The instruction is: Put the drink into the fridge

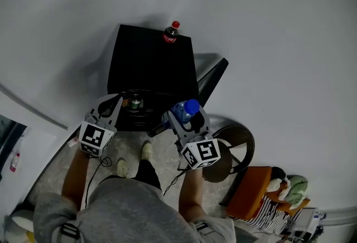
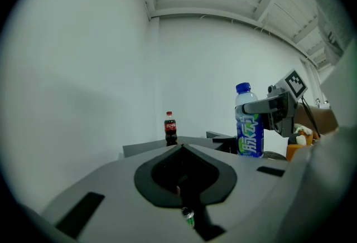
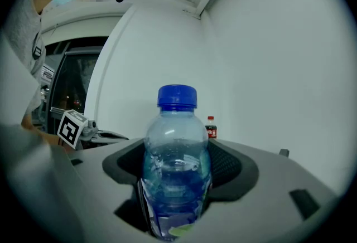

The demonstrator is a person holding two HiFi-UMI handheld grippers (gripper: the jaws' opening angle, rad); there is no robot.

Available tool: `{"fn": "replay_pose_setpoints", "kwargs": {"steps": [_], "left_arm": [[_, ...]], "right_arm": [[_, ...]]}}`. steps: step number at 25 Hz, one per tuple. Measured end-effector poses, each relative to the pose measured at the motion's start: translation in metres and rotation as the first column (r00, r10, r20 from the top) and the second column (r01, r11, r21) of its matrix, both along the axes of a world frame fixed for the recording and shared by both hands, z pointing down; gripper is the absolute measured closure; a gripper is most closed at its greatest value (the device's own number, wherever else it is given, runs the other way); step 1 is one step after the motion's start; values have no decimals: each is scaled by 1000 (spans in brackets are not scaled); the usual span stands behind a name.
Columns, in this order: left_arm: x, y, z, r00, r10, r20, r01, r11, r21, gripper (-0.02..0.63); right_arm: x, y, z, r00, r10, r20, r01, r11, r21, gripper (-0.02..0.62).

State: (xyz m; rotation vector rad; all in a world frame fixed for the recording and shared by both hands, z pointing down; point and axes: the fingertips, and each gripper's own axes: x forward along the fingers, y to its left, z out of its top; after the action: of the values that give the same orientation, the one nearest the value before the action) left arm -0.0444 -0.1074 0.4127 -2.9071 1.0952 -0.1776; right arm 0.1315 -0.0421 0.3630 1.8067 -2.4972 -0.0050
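The right gripper [image 1: 186, 119] is clamped on a clear plastic drink bottle [image 3: 177, 164] with a blue screw cap. Its fingers [image 3: 230, 166] are spread about as wide as the bottle's body, and the black pads press it on both sides. The bottle stands upright in the grip, low between the fingers, with its shoulder and cap rising above them. It holds bluish liquid up to about the shoulder.

From the left gripper view, the wrap label is blue with green, and large white Chinese characters run down it; they look like 脉动.

The left gripper [image 1: 109, 105] grasps nothing. Its fingers [image 2: 111, 192] are drawn together, leaving only a dark hollow and a thin slit between the pads. Through that slit shows a small green can [image 1: 134, 103], which sits inside the fridge.

The fridge [image 1: 150, 58] is a small black one standing against the white wall. Its door [image 1: 215, 77] is swung open to the right. The held bottle is out in front of the open compartment, just beside the door's side, and not inside.

A cola bottle [image 1: 171, 33] stands upright at the back edge of the fridge top. It has a red cap and a red label whose white lettering is too small to read.

Each gripper carries a cube with black-and-white square markers, the right one's [image 1: 201, 152] facing up toward the head camera.
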Motion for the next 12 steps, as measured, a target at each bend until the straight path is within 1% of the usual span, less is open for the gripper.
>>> {"fn": "replay_pose_setpoints", "kwargs": {"steps": [6,12], "left_arm": [[5,15,15,1000,17,8,-17,1000,-19,601],[17,25,37,1000,20,24,-19,997,-72,601]], "right_arm": [[-9,15,20,1000,-7,15,7,1000,-1,258],[-11,15,51,999,-41,31,41,999,-5,258]]}}
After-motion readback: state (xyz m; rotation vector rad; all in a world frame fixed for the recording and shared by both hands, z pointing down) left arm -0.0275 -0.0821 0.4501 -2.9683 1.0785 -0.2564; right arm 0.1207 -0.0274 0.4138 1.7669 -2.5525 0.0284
